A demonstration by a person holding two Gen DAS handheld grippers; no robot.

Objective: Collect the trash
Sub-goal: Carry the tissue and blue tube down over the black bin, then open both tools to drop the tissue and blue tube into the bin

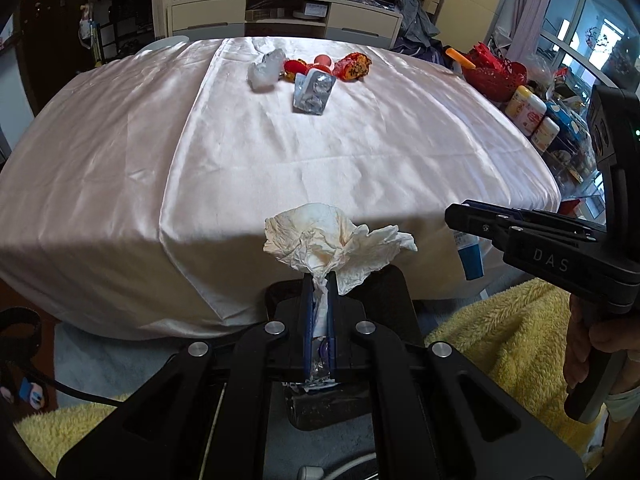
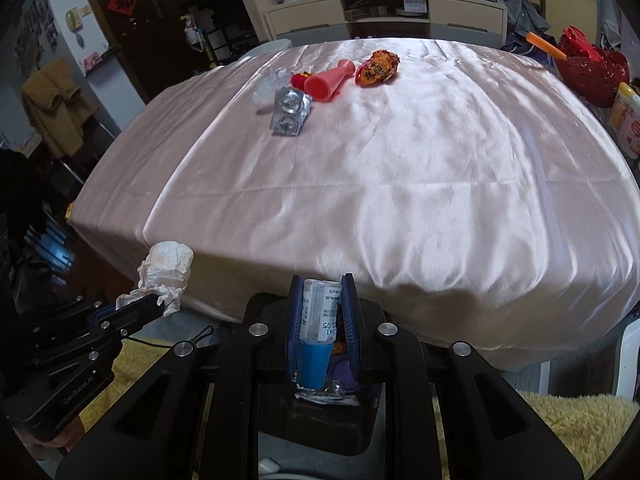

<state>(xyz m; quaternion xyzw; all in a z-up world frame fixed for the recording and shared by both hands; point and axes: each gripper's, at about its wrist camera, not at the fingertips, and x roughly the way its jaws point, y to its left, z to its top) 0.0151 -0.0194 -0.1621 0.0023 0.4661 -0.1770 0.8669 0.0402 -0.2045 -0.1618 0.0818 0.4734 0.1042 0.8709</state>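
My left gripper (image 1: 320,276) is shut on a crumpled white tissue (image 1: 332,242), held off the near edge of the table; the tissue (image 2: 166,270) and left gripper (image 2: 154,304) also show at lower left in the right wrist view. My right gripper (image 2: 322,280) is shut on a white tube with a blue cap (image 2: 318,320); from the left wrist view that tube (image 1: 470,254) hangs under the right gripper (image 1: 454,214). Far across the pink cloth lie a silver blister pack (image 2: 289,114), clear plastic wrap (image 2: 268,88), a pink ribbed plastic piece (image 2: 330,82), a small red piece (image 2: 298,79) and an orange-red snack wrapper (image 2: 378,67).
The table (image 2: 400,200) wears a shiny pink cloth. Beyond its right edge stand a red basket (image 1: 490,72) and yellow-lidded jars (image 1: 524,108). A yellow fleece blanket (image 1: 500,332) lies below the near edge. A cabinet (image 2: 384,12) lines the far wall.
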